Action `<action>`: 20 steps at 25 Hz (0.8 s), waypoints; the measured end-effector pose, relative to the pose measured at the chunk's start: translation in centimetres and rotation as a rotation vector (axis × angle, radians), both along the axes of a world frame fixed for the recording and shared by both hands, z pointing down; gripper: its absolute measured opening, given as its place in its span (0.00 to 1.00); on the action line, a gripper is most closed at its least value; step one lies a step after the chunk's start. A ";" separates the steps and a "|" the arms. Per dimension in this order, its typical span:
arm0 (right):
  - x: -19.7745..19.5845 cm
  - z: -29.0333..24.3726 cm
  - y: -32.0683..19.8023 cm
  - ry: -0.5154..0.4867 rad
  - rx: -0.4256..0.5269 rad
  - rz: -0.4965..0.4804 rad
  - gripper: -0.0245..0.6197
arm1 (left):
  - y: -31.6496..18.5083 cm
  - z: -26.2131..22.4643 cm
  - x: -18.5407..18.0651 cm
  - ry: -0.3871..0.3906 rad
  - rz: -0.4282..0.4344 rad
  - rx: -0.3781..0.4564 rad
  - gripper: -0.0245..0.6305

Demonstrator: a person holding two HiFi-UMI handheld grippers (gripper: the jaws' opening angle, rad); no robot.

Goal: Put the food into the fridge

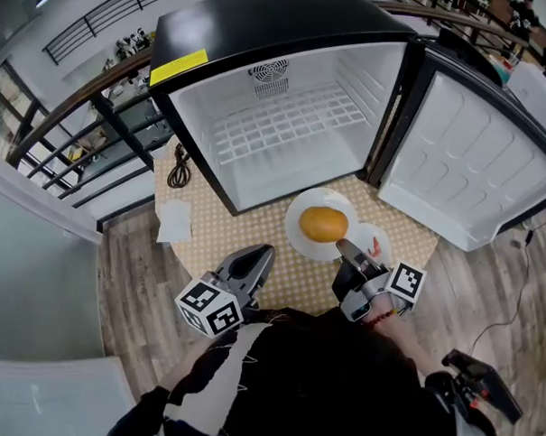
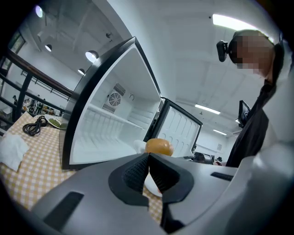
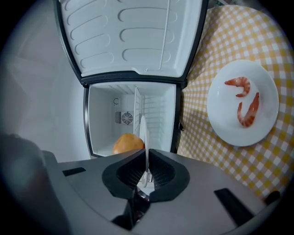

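Right claw (image 1: 342, 246) clamped on near rim of plate (image 1: 298, 207); bun (image 1: 323, 225) on plate, just outside open fridge (image 1: 263, 27), which lay straight beyond, far side. Left claw (image 1: 265, 254) jaws together, empty, near plate's left, apart.

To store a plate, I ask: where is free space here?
Inside the fridge, the wire shelf and the floor beneath are bare. The cloth between napkin and bun plate is free. Crowded near the door: shrimp plate and right tongs.
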State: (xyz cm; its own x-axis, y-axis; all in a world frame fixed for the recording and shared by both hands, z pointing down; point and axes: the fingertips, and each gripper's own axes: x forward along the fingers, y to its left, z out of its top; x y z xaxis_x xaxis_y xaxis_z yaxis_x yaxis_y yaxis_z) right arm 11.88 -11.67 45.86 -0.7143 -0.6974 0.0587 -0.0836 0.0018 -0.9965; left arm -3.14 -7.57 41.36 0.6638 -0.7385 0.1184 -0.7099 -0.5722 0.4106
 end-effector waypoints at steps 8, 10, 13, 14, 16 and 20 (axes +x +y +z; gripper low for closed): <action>0.3 1.3 -1.3 0.061 0.003 -0.021 0.08 | -0.3 2.6 0.4 -0.067 0.022 -0.039 0.06; 0.1 1.9 -2.3 0.073 0.003 -0.022 0.08 | -1.0 3.0 0.3 -0.044 0.044 -0.045 0.06; -0.4 2.5 -3.6 0.037 -0.018 -0.004 0.08 | -2.2 3.6 0.3 -0.010 0.059 -0.055 0.06; -0.5 2.7 -4.0 0.034 -0.025 0.002 0.07 | -2.8 3.8 0.5 -0.005 0.059 -0.056 0.06; -0.6 3.1 -4.9 0.043 -0.034 0.008 0.07 | -4.1 4.0 0.9 0.012 0.062 -0.049 0.06; -0.6 3.9 -6.5 0.065 -0.033 0.014 0.08 | -6.6 4.3 1.4 0.032 0.080 -0.033 0.06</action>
State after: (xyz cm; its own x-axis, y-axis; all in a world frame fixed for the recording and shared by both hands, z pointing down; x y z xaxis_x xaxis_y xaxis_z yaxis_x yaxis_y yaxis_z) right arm 11.32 -18.21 49.76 -0.6984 -0.7042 0.1280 -0.1482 -0.0327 -0.9884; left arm -1.72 -14.20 45.69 0.7241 -0.6793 0.1193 -0.6488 -0.6122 0.4520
